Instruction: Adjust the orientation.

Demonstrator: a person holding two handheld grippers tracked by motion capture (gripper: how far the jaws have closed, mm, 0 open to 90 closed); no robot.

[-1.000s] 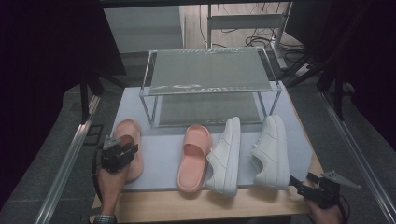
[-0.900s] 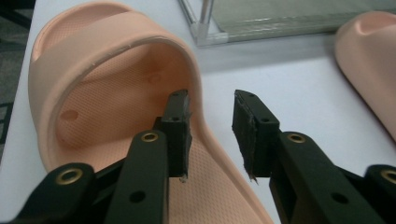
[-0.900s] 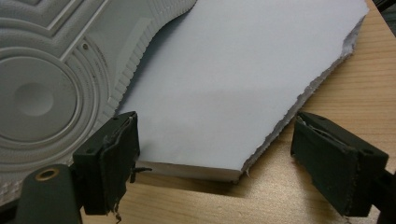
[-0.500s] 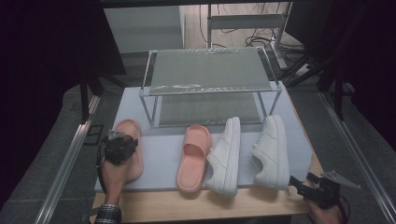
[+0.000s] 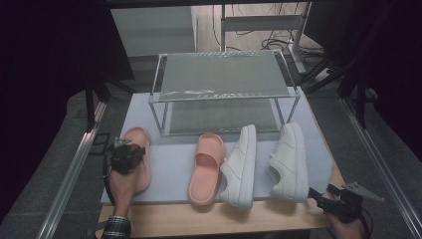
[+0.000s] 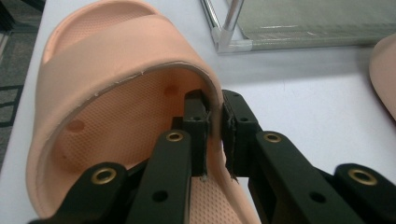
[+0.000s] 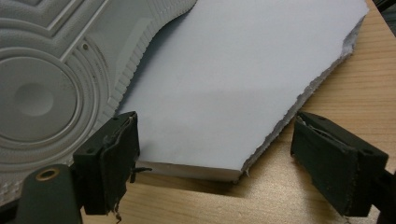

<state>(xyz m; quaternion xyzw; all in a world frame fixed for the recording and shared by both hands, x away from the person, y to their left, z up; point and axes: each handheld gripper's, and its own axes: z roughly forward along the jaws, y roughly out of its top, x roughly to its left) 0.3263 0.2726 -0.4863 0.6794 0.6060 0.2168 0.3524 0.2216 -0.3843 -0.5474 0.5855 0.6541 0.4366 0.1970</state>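
The left tool (image 5: pixel 130 155) is sitting at the lower left of the high view, over the left pink slide (image 5: pixel 141 149), which is lying on the grey mat (image 5: pixel 171 167) near the mat's left edge. In the left gripper view the left tool (image 6: pixel 214 122) is pinching the strap edge of this slide (image 6: pixel 112 70): one jaw is inside the strap opening, the other outside, and the pads are pressing on the strap's rim. Its jaws have just been closing, with the strap between them.

The second slide (image 5: pixel 207 167) is lying at the centre of the high view, toe toward the bottom. Just right of it two white sneakers (image 5: pixel 241 167) (image 5: pixel 288 162) are lying on their sides, soles facing right. Behind the shoes a two-tier glass rack (image 5: pixel 224 74) is standing at the upper centre.

The right tool (image 5: pixel 318 196) is resting at the lower right corner of the high view, over the wooden surface (image 5: pixel 224 219), well apart from the left one. In the right gripper view its jaws are standing wide open with nothing between the pads, facing the mat's torn corner (image 7: pixel 243 84) and a sneaker sole (image 7: pixel 51 79) at the frame's left.
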